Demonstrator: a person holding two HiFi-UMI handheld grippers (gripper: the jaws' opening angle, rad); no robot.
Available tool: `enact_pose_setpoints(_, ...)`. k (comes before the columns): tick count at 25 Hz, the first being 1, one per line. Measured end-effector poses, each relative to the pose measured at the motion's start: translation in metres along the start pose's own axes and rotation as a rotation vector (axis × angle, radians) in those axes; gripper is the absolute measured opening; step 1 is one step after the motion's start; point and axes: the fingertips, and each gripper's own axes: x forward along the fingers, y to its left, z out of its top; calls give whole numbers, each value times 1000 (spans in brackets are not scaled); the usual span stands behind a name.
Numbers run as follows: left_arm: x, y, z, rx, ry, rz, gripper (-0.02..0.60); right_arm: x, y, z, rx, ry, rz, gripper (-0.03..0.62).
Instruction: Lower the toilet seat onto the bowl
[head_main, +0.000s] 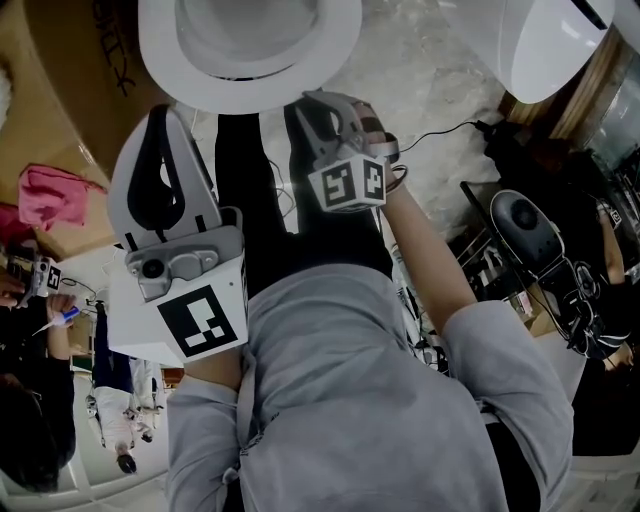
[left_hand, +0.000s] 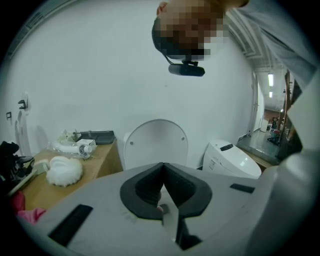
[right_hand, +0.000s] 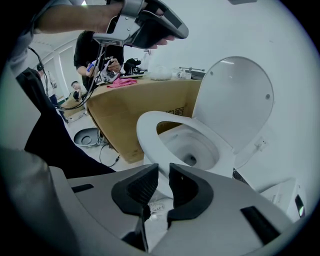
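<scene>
White plastic ring that it is, the toilet seat (right_hand: 148, 136) already looks to lie flat on the bowl (right_hand: 192, 149), while the solid lid (right_hand: 235, 102) behind it stands upright against the wall. By my reading the lowering itself is done, or very nearly, and you are at the checking and letting-go stage. Your right claw (right_hand: 163, 172) hangs above and in front of the seat's front edge. Its jaws are a narrow slit apart with nothing between them, and they are not touching the ring. Your left claw (left_hand: 163, 167) is off to the side and higher, jaws pressed together and empty, aimed towards the lid. Next, I would confirm that the seat sits evenly all round the rim. If it does, draw both claws clear without knocking the lid forward.
</scene>
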Motion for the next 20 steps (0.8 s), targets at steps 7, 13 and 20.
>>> enact_pose_setpoints(7,0,2,-3,-3,4,-4,0,12,6,-12,33,46,-20,32)
enact_pose_setpoints(13,4,7,-1,-3,11,1,0,18,-10,-15,93,67,-64,-2)
enact_pose_setpoints(20,10,10,13,-6,1,8,0,15,-22,-4,107,59,-63,-2)
